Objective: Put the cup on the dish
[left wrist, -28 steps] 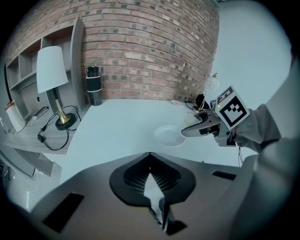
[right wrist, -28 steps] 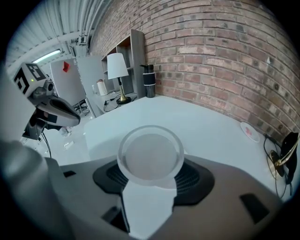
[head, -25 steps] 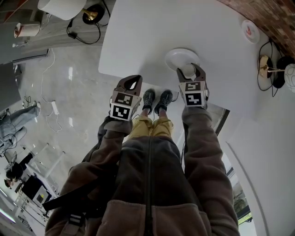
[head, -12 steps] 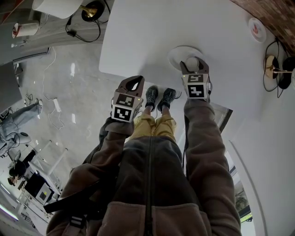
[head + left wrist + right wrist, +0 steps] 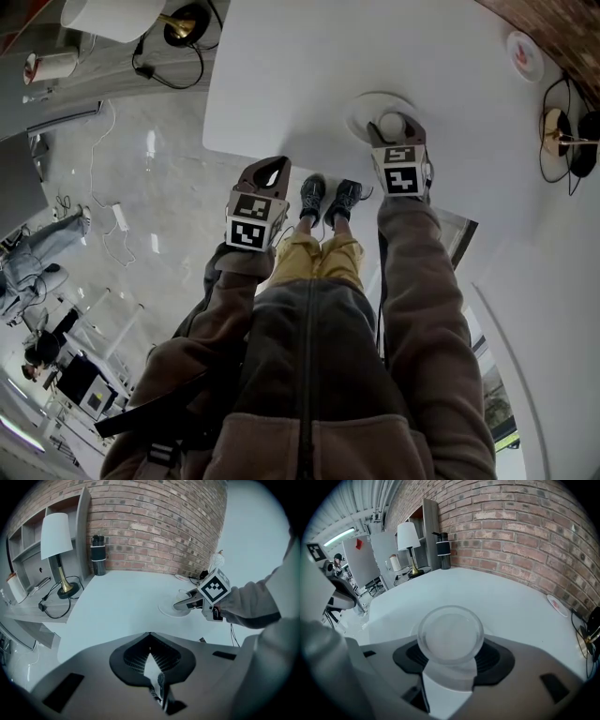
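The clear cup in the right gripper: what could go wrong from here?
1. The clear round cup looks smooth and might slip from the right gripper, whose jaws clamp its sides.
2. In the head view it is toward the near side of the white round dish, not its middle; released there, it may catch the rim and tip.
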`<state>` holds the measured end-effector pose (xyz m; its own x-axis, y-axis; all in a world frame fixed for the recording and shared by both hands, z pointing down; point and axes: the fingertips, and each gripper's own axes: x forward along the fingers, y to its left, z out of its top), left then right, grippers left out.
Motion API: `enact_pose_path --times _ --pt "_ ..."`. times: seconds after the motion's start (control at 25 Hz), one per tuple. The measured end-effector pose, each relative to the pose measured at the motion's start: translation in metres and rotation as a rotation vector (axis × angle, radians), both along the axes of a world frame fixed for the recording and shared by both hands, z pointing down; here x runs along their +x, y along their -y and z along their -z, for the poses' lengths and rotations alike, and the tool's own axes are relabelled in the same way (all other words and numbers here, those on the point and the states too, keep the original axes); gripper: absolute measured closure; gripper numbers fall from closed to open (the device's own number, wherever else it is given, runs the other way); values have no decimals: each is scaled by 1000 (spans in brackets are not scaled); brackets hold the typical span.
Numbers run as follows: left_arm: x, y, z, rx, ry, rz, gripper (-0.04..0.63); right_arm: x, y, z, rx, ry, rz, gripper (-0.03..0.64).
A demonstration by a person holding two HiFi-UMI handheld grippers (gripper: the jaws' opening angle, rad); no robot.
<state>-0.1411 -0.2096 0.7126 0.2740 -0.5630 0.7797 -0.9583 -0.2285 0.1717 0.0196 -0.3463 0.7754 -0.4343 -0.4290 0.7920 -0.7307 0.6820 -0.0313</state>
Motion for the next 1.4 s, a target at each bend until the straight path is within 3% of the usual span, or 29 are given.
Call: enact_pose_path --times 0.36,0.48,0.88,1.2,1.4 --pt "-2 -3 2 10 8 6 589 -4 -2 4 6 59 40 354" --pt "0 3 19 51 0 7 589 0 -11 22 32 100 36 287" --pt "11 31 114 246 -39 4 589 40 -51 159 235 197 -74 288" --pt "19 58 233 486 -75 4 590 57 -62 289 470 252 -133 449" --pt "16 64 316 685 -80 54 591 66 -64 347 558 272 -168 544"
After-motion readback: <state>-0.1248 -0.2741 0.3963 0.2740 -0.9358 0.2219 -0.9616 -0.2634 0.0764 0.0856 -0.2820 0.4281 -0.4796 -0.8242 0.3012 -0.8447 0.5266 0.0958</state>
